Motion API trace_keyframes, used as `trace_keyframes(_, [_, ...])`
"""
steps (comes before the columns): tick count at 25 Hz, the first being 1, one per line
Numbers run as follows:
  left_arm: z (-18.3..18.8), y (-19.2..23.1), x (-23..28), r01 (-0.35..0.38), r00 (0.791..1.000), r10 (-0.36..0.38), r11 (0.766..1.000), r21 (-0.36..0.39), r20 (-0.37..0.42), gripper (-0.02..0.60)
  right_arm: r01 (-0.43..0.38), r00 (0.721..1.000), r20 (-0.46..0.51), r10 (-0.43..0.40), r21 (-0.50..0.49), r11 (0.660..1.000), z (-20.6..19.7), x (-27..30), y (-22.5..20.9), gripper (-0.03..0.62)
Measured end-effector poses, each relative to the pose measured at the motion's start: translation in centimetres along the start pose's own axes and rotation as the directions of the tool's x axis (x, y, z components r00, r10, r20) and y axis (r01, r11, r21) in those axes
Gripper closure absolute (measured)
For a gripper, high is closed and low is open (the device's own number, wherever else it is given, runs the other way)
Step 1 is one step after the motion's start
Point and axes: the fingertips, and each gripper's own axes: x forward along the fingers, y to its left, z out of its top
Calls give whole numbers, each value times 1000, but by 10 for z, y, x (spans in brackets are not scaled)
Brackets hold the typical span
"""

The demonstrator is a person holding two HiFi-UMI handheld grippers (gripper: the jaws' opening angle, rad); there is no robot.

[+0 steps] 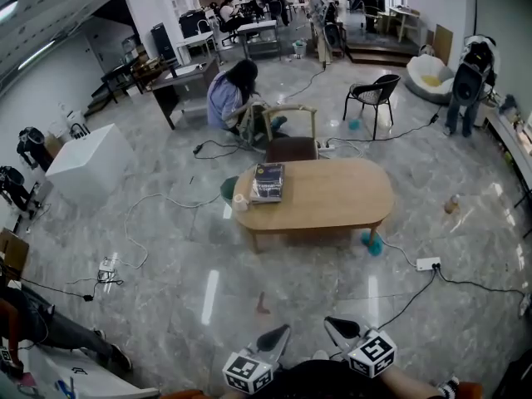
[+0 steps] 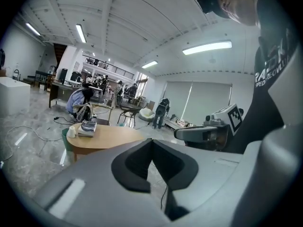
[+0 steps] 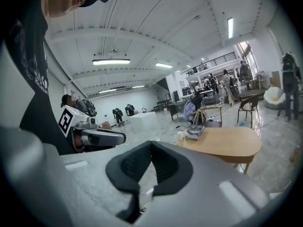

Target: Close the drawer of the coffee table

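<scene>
— So, how do the grippers stand?
— They are low at the near edge of the head view, side by side above the floor (image 1: 208, 306). The left gripper (image 1: 274, 337) has its jaws pressed together with nothing between them. The right gripper (image 1: 341, 329) is closed and empty too.
— And the coffee table?
— The oval wooden worktop (image 1: 332, 194) stands well apart from both grippers, out in the middle of the room, and both point toward it. A book (image 1: 268, 181) lies at its left end, with a white cup (image 1: 240, 203) just beside it at the rim.
— The drawer?
— I cannot tell; no view shows it plainly.
— Anything round it?
— A chair (image 1: 291, 144) stands right behind the worktop. A white power strip (image 1: 428, 263) lies on the floor to its right, with a cable.
</scene>
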Motion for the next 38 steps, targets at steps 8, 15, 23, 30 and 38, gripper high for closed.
trace_keyframes(8, [-3,-2,0,4,1000,-4,1000,-4,4,578,-5,1000,-14,6,18,1000,-8,-1,0,591])
trace_keyframes(15, [1,-5,-3,5,1000,-5,1000,0,1,578,-21,1000,-19,22,29,999,-6,-3,5,592])
trace_keyframes(23, [-4,-6,-7,10,1000,-10,1000,7,4,578,-18,1000,-22,19,23,1000,-16,-4,9,592])
trace_keyframes(30, [-8,-9,-14,12,1000,-12,1000,9,6,578,-26,999,-27,26,0,1000,-18,-6,22,592])
trace_keyframes(38, [-6,-15,-18,9,1000,-9,1000,-7,15,578,-19,999,-27,20,14,1000,-19,-12,23,592])
